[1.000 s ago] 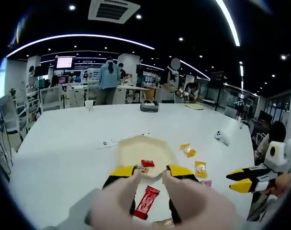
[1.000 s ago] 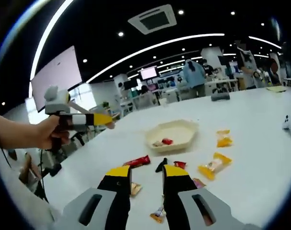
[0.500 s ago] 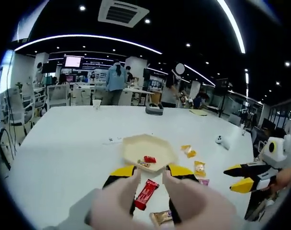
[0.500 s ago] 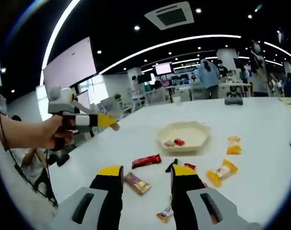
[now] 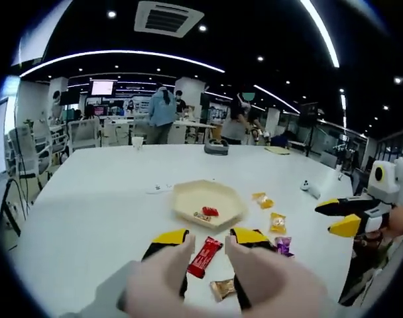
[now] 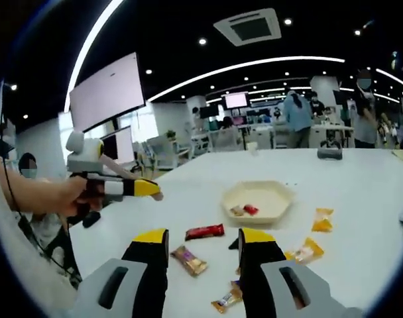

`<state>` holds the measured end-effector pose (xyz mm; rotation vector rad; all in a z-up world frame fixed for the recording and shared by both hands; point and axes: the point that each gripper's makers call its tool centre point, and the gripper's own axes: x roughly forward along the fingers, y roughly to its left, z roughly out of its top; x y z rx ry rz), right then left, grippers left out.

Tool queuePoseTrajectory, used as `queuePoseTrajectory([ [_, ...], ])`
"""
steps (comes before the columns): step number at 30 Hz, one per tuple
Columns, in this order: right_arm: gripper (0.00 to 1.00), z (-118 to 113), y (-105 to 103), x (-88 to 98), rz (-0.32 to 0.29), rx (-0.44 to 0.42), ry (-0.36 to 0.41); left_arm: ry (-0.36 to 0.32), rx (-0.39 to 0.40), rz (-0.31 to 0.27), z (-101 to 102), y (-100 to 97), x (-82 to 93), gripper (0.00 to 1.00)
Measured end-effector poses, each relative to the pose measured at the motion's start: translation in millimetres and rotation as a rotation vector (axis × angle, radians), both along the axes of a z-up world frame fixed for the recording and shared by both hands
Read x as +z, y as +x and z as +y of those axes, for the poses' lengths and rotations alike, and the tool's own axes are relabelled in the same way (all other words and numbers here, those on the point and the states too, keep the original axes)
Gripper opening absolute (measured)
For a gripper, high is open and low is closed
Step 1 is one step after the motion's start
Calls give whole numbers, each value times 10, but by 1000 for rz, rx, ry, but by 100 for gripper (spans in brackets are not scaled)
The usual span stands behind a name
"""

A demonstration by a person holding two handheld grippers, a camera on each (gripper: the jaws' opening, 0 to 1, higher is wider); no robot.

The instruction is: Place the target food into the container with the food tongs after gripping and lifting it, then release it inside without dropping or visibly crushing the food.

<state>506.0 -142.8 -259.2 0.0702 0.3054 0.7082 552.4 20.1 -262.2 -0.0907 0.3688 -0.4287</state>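
Observation:
A cream hexagonal tray (image 5: 208, 201) (image 6: 258, 199) sits mid-table holding a small red wrapped sweet (image 5: 210, 211) (image 6: 250, 209) and a tan one (image 5: 201, 216) (image 6: 237, 211). A long red bar (image 5: 205, 256) (image 6: 205, 231) lies between the left gripper's jaws on the table below them. My left gripper (image 5: 209, 237) is open above the table, nothing held. My right gripper (image 6: 202, 237) is open too, hovering over a gold-brown bar (image 6: 189, 260). The right gripper (image 5: 344, 216) shows at the right edge of the left gripper view; the left gripper (image 6: 125, 187) shows at the left of the right gripper view.
Yellow snack packets (image 5: 262, 199) (image 5: 278, 223) (image 6: 320, 219) (image 6: 302, 251), a purple sweet (image 5: 283, 246) and a gold-brown bar (image 5: 222, 289) lie scattered on the white table (image 5: 95, 212). A white device (image 5: 308, 189) and a dark object (image 5: 216, 148) lie farther off. People stand at the back.
Both cameras have pulled back and risen, so the tray and snacks look farther away and more wrappers come into sight. Both grippers stay open and empty; nothing on the table moved.

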Motion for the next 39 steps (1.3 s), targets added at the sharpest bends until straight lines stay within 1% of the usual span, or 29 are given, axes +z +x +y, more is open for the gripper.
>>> queuePoseTrajectory([
  [4, 42, -36, -1, 60, -9, 4, -10, -7, -3, 19, -45, -26, -73, 23],
  [6, 42, -46, -1, 102, -10, 5, -8, -11, -2, 19, -60, -47, -66, 23],
  [9, 43, -15, -45, 105, -3, 42, -38, -17, -3, 14, -71, -73, -61, 24],
  [14, 43, 21, -111, 205, 2, 74, -17, -20, 3, 19, -91, -147, -84, 24],
  [16, 43, 41, -129, 204, 8, 89, -20, -25, 9, 17, -86, -158, -79, 24],
  [17, 43, 60, -161, 192, 12, 113, -35, -27, 14, 16, -87, -169, -76, 24],
  [21, 43, 66, -192, 175, 7, 133, -59, -23, 21, 15, -87, -165, -92, 24],
  [24, 43, 37, -204, 177, 6, 131, -55, -23, 28, 11, -94, -155, -86, 24],
  [27, 43, -5, -210, 159, 10, 125, -44, 5, 25, 22, -101, -164, -143, 24],
  [28, 43, -30, -217, 131, 25, 118, -27, 23, 20, 25, -102, -176, -179, 24],
  [29, 43, -42, -221, 111, 33, 115, -19, 23, 22, 28, -104, -182, -190, 24],
  [32, 43, -64, -237, 65, 33, 118, -13, 29, 23, 25, -85, -173, -218, 24],
  [34, 42, -70, -229, -21, 35, 120, -27, 32, 6, 13, -97, -145, -239, 24],
  [36, 42, -90, -230, -66, 59, 111, -48, 32, -10, 6, -112, -136, -248, 25],
  [37, 42, -98, -233, -49, 62, 103, -48, 33, -23, 5, -138, -146, -242, 25],
  [39, 42, -108, -237, 33, 65, 77, -19, 34, -50, 0, -187, -154, -229, 25],
])
